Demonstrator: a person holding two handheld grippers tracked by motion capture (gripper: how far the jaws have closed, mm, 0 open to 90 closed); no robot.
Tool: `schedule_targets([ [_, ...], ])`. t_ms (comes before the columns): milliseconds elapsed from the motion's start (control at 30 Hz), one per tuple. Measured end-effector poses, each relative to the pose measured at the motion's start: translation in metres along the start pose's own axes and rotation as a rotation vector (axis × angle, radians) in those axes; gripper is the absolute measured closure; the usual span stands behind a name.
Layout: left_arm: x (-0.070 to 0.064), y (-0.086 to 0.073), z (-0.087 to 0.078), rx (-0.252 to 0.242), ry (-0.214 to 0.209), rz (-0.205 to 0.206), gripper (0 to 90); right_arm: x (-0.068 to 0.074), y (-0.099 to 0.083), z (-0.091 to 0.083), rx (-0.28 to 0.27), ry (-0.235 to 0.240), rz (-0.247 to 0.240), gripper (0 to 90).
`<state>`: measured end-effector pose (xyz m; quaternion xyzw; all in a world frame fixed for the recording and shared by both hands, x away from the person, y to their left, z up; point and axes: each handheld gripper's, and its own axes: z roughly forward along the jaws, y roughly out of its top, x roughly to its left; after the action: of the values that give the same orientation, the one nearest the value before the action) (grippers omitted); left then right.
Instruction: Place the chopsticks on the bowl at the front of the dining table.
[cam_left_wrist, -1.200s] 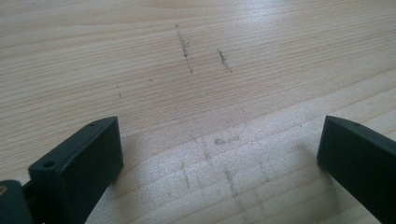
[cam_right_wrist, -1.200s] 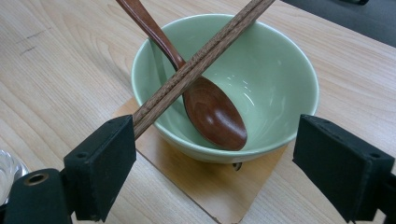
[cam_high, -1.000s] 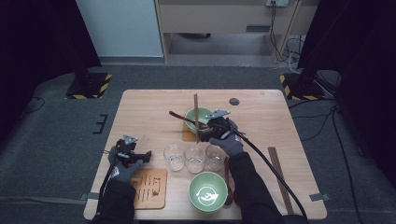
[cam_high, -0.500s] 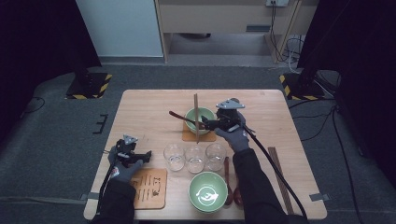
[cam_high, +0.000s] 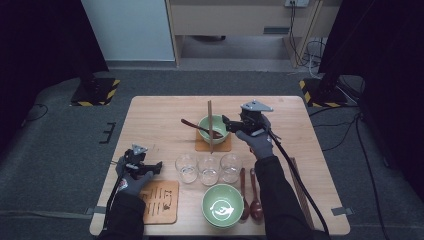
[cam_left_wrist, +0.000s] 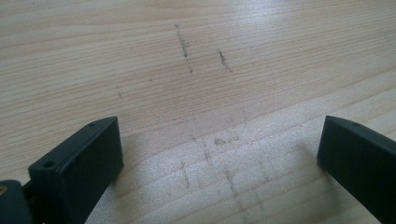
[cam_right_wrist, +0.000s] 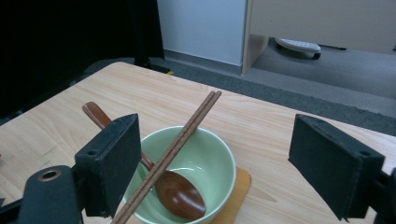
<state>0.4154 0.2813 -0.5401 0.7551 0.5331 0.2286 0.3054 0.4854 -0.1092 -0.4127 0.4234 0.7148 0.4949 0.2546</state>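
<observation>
Centrally toward the table's (cam_high: 160, 120) far edge, right gripper (cam_high: 226, 124), jaws spread, beside green bowl (cam_right_wrist: 205, 163) holding spoon (cam_right_wrist: 180, 193) and chopsticks (cam_right_wrist: 175, 147); left gripper (cam_high: 156, 166), jaws spread, near left edge.

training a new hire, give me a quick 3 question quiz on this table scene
1. True or false: the right gripper is shut on the chopsticks.
2. What lies inside the far bowl? A) a glass B) a spoon C) nothing
3. How many glasses stand in the row on the table?

Key:
1. False. Its jaws stand wide apart, holding nothing, just as the left gripper does.
2. B. The chopsticks rest across the rim above it.
3. Three.
</observation>
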Motion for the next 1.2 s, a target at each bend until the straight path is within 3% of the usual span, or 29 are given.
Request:
schedule_targets([
  [67,0.0,0.0,0.0,0.0,0.0,0.0,0.0,0.002,0.004,0.001,0.011,-0.018,-0.032,16.3],
  [233,0.0,0.0,0.0,0.0,0.0,0.0,0.0,0.008,0.016,0.005,-0.002,-0.024,-0.037,15.5],
  [367,0.0,0.0,0.0,0.0,0.0,0.0,0.0,0.012,0.021,0.015,-0.009,-0.027,-0.019,15.0],
  [433,0.0,0.0,0.0,0.0,0.0,0.0,0.0,0.013,0.021,0.021,-0.028,-0.025,0.013,15.4],
  [500,0.0,0.0,0.0,0.0,0.0,0.0,0.0,0.013,0.019,0.029,-0.02,-0.03,0.039,13.8],
  [833,0.0,0.0,0.0,0.0,0.0,0.0,0.0,0.02,-0.009,0.071,0.065,-0.078,0.04,11.7],
  [1200,0.0,0.0,0.0,0.0,0.0,0.0,0.0,0.021,-0.027,0.09,0.135,-0.115,0.002,12.0],
])
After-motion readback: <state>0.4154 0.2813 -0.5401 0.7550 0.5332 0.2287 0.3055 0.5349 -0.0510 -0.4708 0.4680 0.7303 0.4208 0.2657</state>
